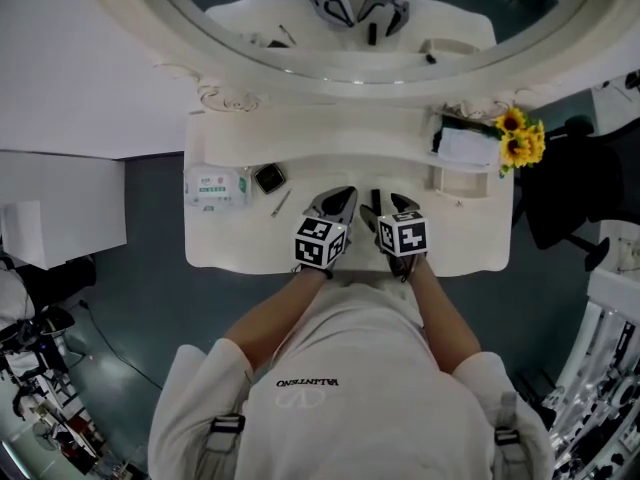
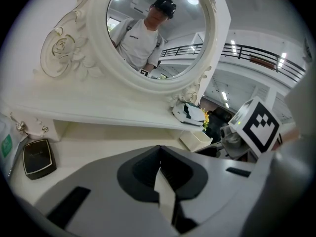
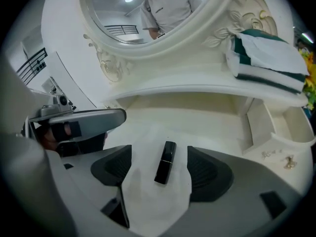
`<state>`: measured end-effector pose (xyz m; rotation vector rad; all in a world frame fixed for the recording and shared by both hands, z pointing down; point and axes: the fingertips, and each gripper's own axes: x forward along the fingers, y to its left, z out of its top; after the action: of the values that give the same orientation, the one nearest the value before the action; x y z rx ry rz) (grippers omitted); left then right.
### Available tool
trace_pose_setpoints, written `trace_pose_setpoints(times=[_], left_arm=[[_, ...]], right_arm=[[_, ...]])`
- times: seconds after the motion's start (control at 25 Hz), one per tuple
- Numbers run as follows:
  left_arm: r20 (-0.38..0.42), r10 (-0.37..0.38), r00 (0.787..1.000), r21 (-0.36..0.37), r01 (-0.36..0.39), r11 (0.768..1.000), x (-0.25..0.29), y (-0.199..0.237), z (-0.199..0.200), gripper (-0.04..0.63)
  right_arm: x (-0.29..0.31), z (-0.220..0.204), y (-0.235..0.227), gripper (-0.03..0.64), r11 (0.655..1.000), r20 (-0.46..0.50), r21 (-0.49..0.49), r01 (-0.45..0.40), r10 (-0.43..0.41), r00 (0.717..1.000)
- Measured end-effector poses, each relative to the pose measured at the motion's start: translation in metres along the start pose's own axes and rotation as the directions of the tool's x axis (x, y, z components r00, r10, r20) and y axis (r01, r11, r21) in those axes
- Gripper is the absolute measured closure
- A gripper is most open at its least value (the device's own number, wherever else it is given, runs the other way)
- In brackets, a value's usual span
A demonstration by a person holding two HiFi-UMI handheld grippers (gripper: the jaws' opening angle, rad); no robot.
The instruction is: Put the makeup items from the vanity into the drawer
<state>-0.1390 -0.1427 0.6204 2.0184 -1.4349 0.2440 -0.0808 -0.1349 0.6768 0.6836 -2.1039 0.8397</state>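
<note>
The lipstick [image 3: 165,162] lies flat on the vanity [image 1: 240,243], near the middle of its front edge, with its long axis running from 6 to 12 o'clock. It sits between the pads of the right gripper [image 1: 388,211], whose fingers are spread wide. Bare top shows on both sides of the tube, so nothing grips it. The left gripper [image 2: 159,167] is just beside it at 9 o'clock, fingers clenched together on nothing.

In the head view, the top at 12 o'clock from the lipstick is bare as far as the curved shelf edge under the mirror [image 1: 380,63]. A thin stick [image 1: 281,203] lies at 9 o'clock beyond the left gripper. A black compact [image 1: 268,177] lies at 10 o'clock, and a wipes pack [image 1: 216,186] lies by the left edge. A small tray [image 1: 462,181] stands at 2 o'clock, with a folded cloth [image 1: 468,148] and sunflowers [image 1: 520,136] beyond it at the right edge.
</note>
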Motion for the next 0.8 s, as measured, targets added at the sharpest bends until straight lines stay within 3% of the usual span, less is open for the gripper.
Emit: trace_pose_setpoints(times=[0.2,0.8], left_arm=[[-0.014,0.009,1.000,-0.005,-0.009,1.000,0.004,0.002,-0.003,0.595],[-0.148,0.101,0.984,-0.021,-0.105,0.994,0.015,0.026,-0.035,0.595]], right_arm=[[0.011,-0.004,-0.002,0.178,1.000,-0.052,-0.001,0.021,-0.021,0.998],[0.027,-0.009,-0.008,0.170,0.997,-0.116,-0.031,0.074,-0.077,0.990]])
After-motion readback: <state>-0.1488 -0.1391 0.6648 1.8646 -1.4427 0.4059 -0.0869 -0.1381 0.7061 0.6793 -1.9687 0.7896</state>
